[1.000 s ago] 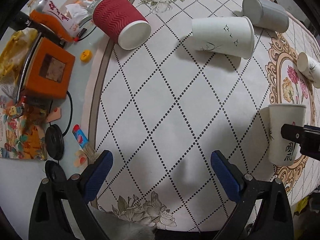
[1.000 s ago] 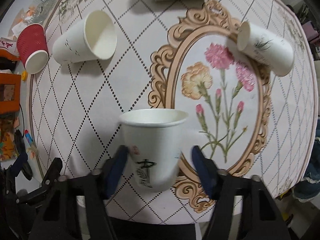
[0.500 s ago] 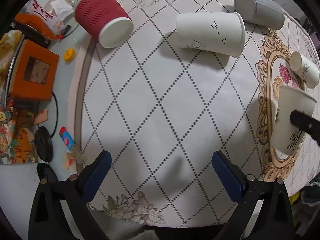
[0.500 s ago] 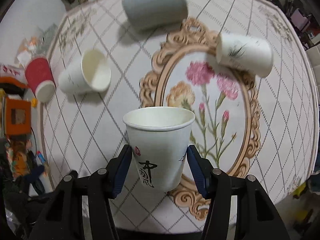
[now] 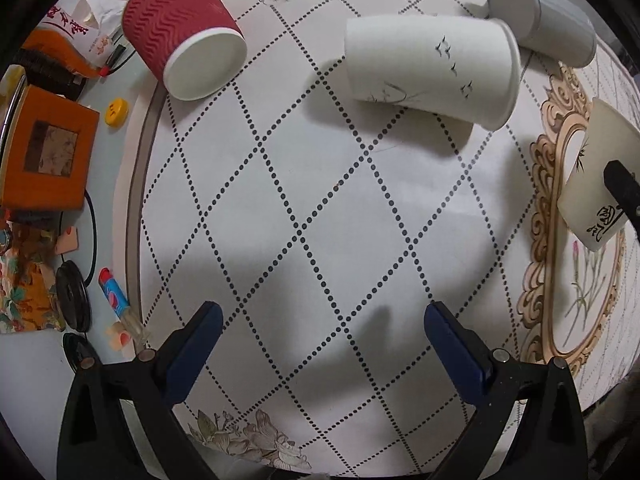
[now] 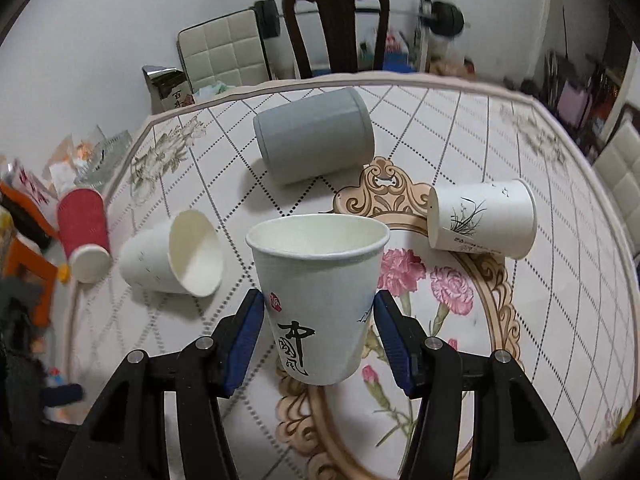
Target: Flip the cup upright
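A white cup [image 6: 320, 300] is showing black calligraphy and a red seal. The tablecloth [image 5: 320, 200] is showing white with dotted black diamonds. A ribbed red cup [image 5: 180, 32] is lying by its edge, a plain grey one [image 6: 316, 136] farther in.

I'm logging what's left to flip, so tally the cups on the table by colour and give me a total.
White paper cups: 3, the calligraphy cup upright in the right tool, the bird-print cup and the grass-print cup on their sides.
Red ribbed cup: 1, on its side.
Grey cup: 1, on its side.
Total: 5.
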### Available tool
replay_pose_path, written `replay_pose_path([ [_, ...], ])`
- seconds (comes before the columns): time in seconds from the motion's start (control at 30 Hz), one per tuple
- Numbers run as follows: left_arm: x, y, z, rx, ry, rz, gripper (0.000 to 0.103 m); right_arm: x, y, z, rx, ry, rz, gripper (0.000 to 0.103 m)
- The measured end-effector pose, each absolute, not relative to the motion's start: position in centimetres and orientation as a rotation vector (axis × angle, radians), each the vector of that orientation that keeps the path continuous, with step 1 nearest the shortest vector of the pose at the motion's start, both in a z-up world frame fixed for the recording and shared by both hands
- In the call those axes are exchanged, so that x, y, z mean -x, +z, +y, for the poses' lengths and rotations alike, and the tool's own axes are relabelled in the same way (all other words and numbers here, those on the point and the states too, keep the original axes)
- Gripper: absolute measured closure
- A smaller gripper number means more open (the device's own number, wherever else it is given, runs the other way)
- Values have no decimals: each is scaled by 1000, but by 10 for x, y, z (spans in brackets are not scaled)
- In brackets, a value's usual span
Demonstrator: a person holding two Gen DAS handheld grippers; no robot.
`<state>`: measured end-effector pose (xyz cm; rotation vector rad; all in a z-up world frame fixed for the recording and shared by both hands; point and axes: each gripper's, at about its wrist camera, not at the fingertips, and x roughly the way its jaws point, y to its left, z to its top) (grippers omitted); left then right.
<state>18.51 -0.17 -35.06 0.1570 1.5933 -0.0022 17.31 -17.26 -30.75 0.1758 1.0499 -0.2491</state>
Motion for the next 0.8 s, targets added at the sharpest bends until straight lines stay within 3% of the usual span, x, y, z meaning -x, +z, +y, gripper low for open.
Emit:
replay_pose_path([
  [0.43,-153,-344,3,-198,-36,1552,0,-132,-317,-166,-145,-237,1082,42],
  [0.57,-145,-333,11,-197,-50,1517,0,-120,-314,-164,-143,-262,1097,27],
  [0.8,-119,-282,8,-204,-75,1414,0,-91,-275,-161,-105,-340,1088,17],
])
